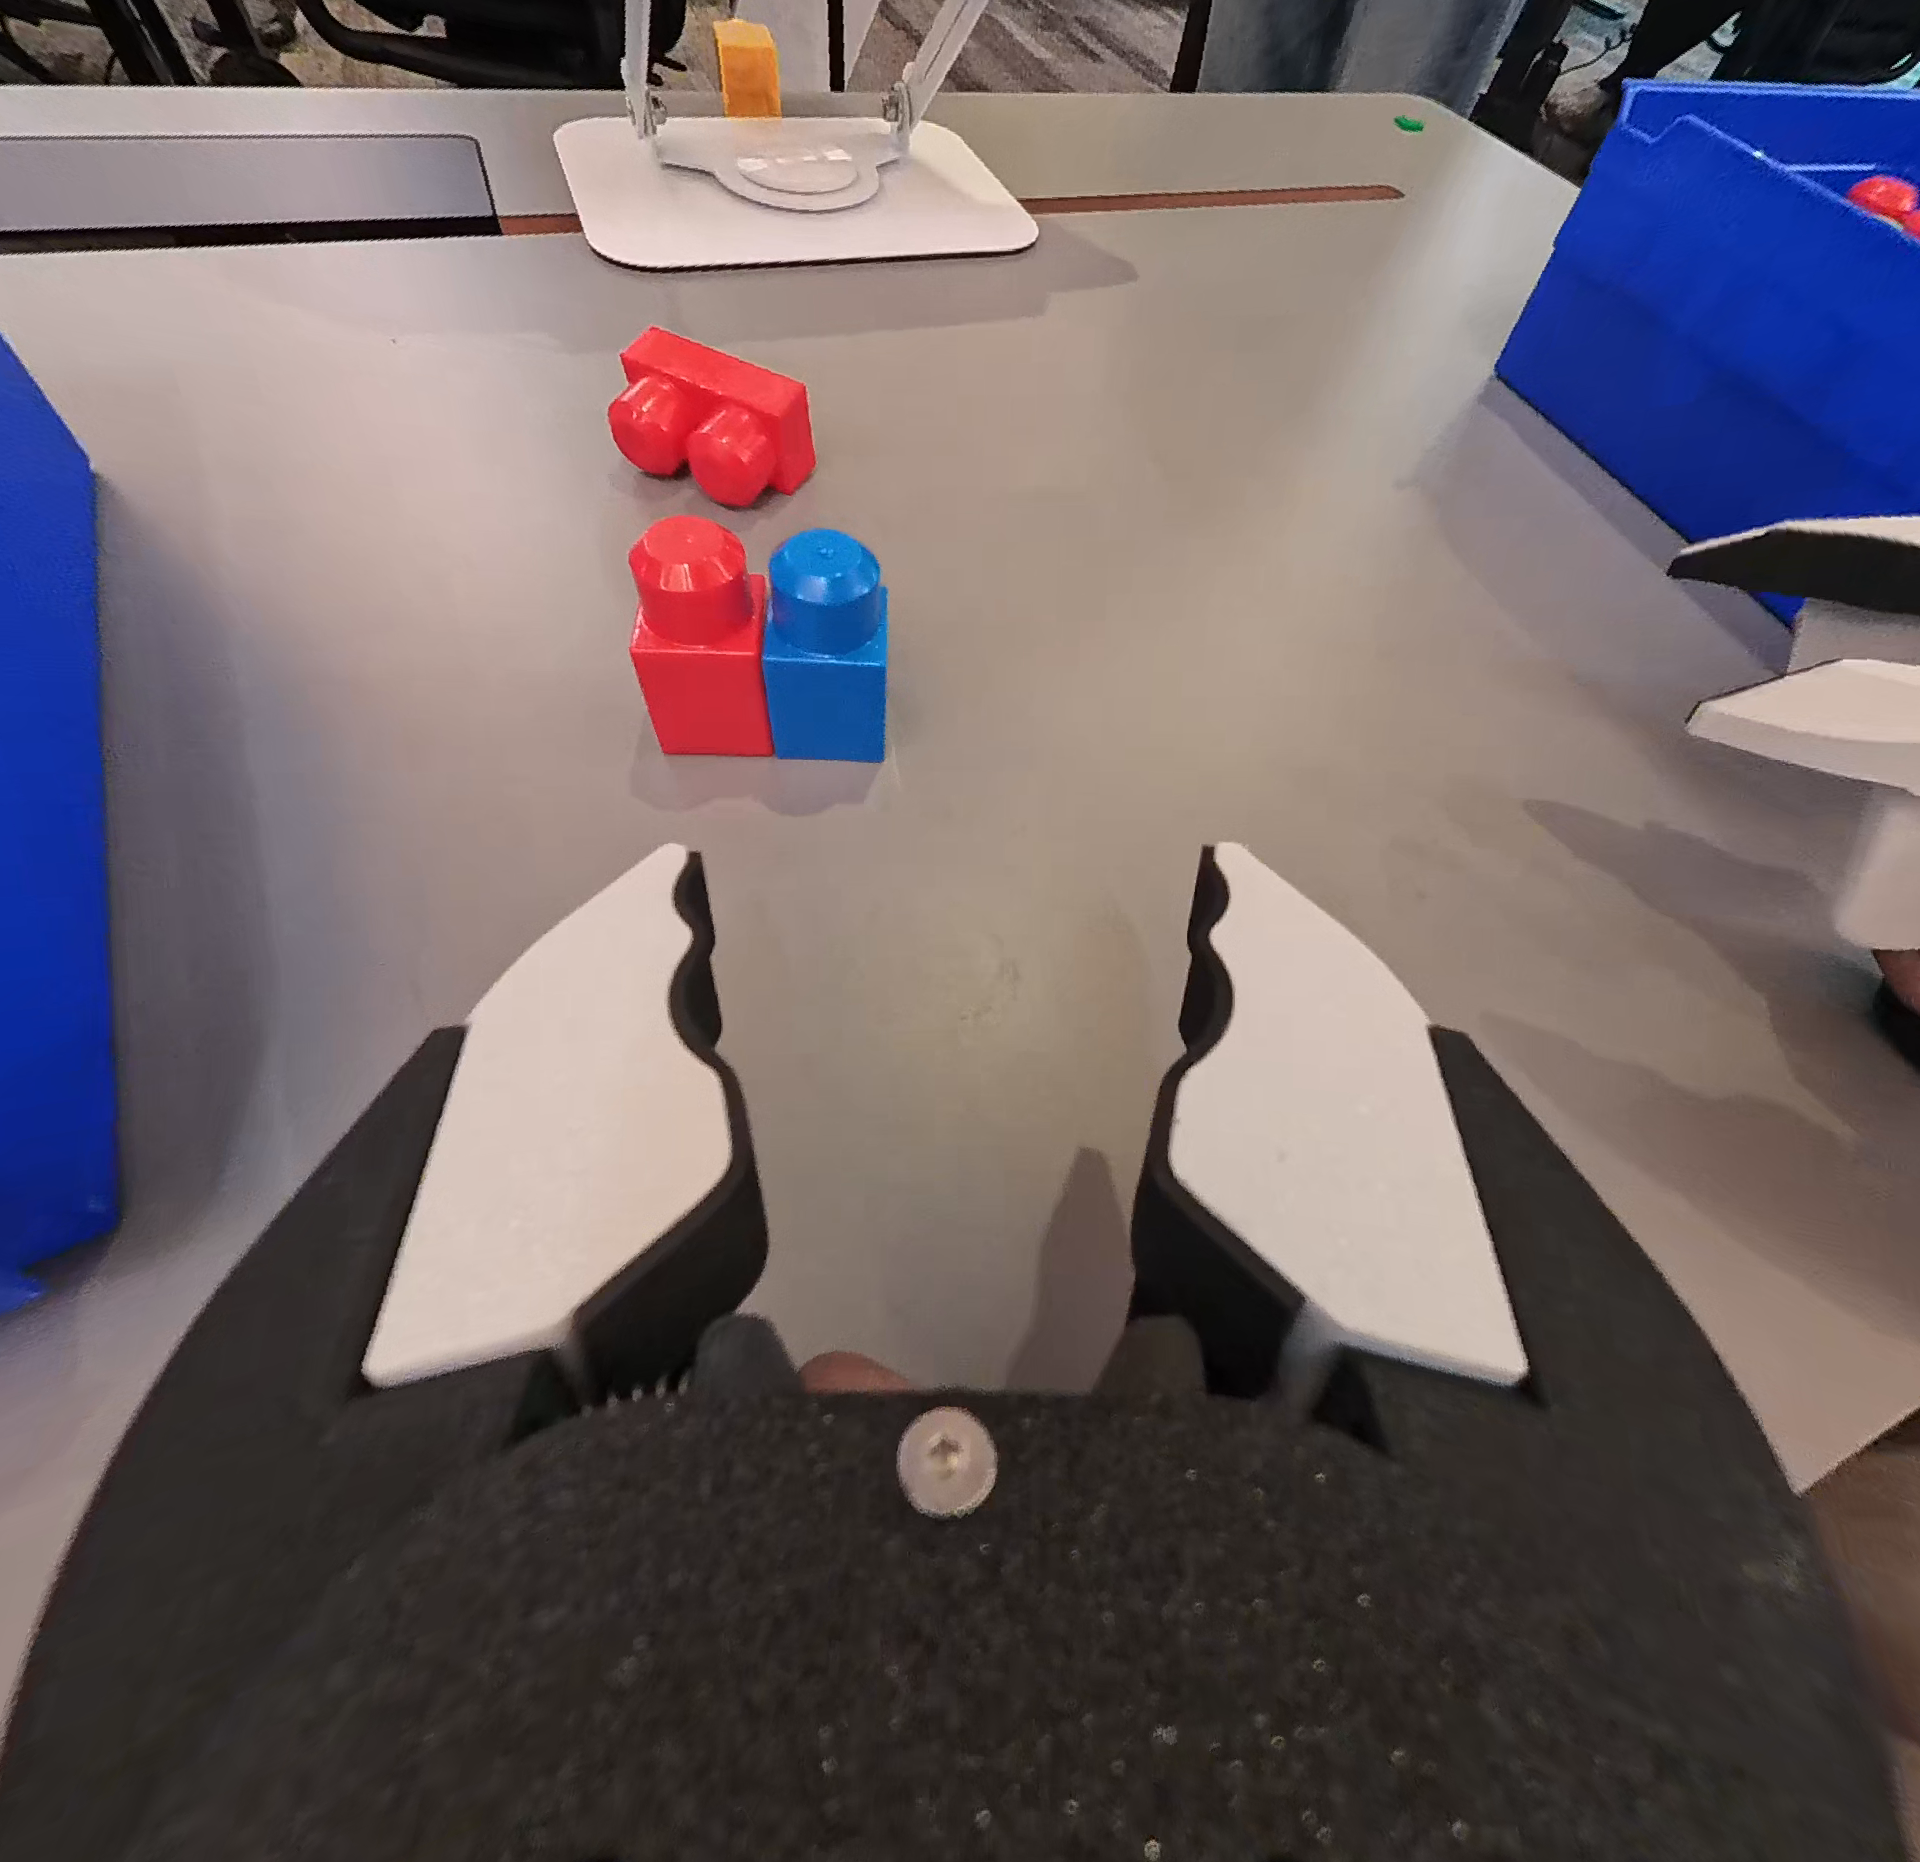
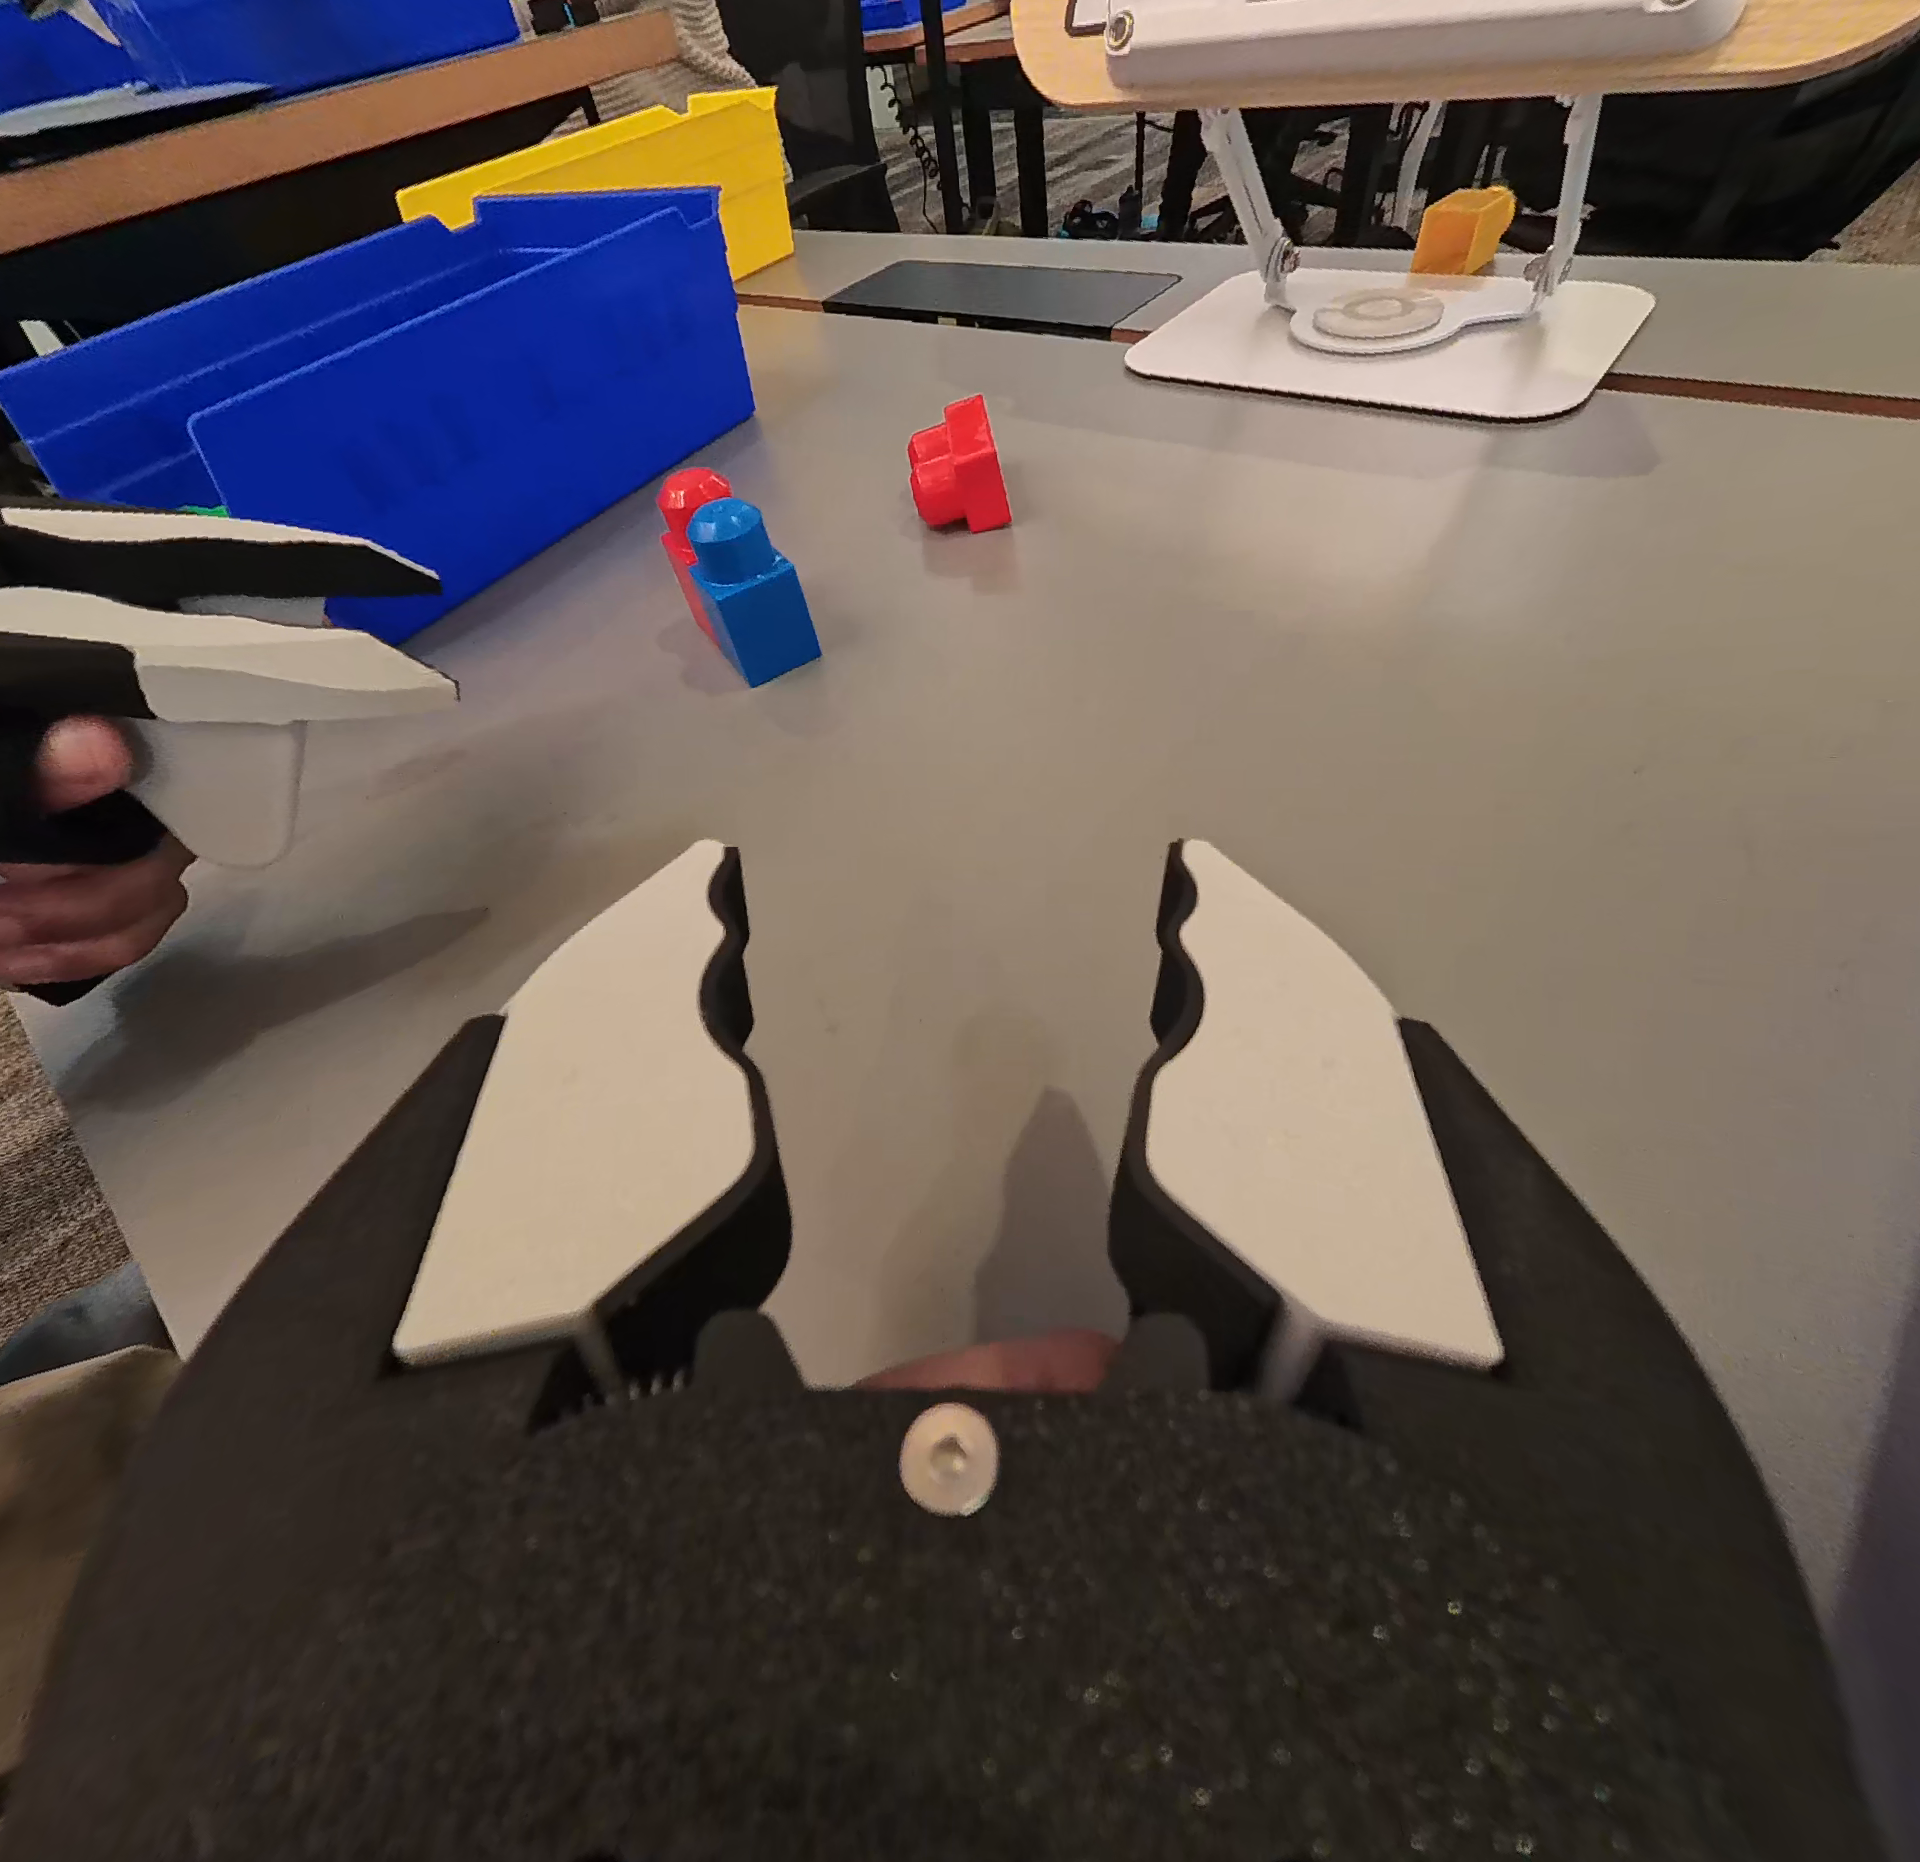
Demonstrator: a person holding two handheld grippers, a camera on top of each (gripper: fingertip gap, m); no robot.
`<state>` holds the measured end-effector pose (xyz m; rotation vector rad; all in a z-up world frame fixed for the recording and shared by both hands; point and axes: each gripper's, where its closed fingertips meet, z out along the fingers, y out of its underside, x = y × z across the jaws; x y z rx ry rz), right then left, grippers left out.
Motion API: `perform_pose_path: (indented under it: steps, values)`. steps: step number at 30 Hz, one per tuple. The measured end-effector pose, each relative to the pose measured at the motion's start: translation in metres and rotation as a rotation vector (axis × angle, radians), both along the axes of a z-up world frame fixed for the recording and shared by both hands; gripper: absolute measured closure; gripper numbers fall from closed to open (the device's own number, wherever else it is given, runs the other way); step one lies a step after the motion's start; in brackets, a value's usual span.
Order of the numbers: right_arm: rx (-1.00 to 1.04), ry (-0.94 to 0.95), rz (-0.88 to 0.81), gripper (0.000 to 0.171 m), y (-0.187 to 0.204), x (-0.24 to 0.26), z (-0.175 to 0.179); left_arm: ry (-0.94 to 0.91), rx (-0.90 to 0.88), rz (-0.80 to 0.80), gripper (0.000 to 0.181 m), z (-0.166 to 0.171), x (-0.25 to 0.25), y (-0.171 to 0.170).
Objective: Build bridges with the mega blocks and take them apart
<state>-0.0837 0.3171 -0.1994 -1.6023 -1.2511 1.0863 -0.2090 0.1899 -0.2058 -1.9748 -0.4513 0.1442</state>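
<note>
Left gripper [image 1: 948,856]: I hold it low over the grey table [image 1: 1143,586], its 2 fingers spread wide with nothing between them; the right wrist view shows it from the side at the left edge, my hand [image 2: 73,877] wrapped on its grip
Right gripper [image 2: 951,851]: also spread wide and empty, pointing across the table toward the blocks; in the left wrist view its 2 tips poke in from the right edge
Red 1-stud block [image 1: 694,649]: upright on the table, ahead of my left gripper and a little to its left, well clear of the fingertips
Blue 1-stud block [image 1: 827,659]: upright too, pressed side to side against the red one, on its right; from my right gripper's side it stands in front and hides most of the red one
Red 2-stud block [image 1: 717,415]: tipped on its side just beyond the pair, studs facing my left gripper, not touching either block
Blue bins: 1 [image 1: 1714,358] at the table's right with something red inside, another [image 1: 52,825] at the left edge
White stand [image 1: 800,186]: on its flat base at the far edge of the table, an orange piece [image 1: 748,67] behind it
Yellow bin [image 2: 675,165]: behind the left-hand blue bin
</note>
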Motion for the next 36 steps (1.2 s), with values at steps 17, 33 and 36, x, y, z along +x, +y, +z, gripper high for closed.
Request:
perform_pose_path:
  steps: [17, 33, 36]
  values:
    - [0.015, -0.045, -0.036, 0.099, 0.003, 0.001, -0.006, -0.001, -0.046, 0.07, 0.105, -0.009, -0.01, -0.004]
    - [0.007, -0.049, -0.003, 0.147, -0.005, 0.001, -0.004, -0.02, -0.003, 0.077, 0.14, -0.001, -0.012, -0.013]
    - [0.02, -0.057, 0.003, 0.149, -0.009, 0.002, -0.005, -0.009, 0.012, 0.077, 0.146, 0.003, -0.011, -0.017]
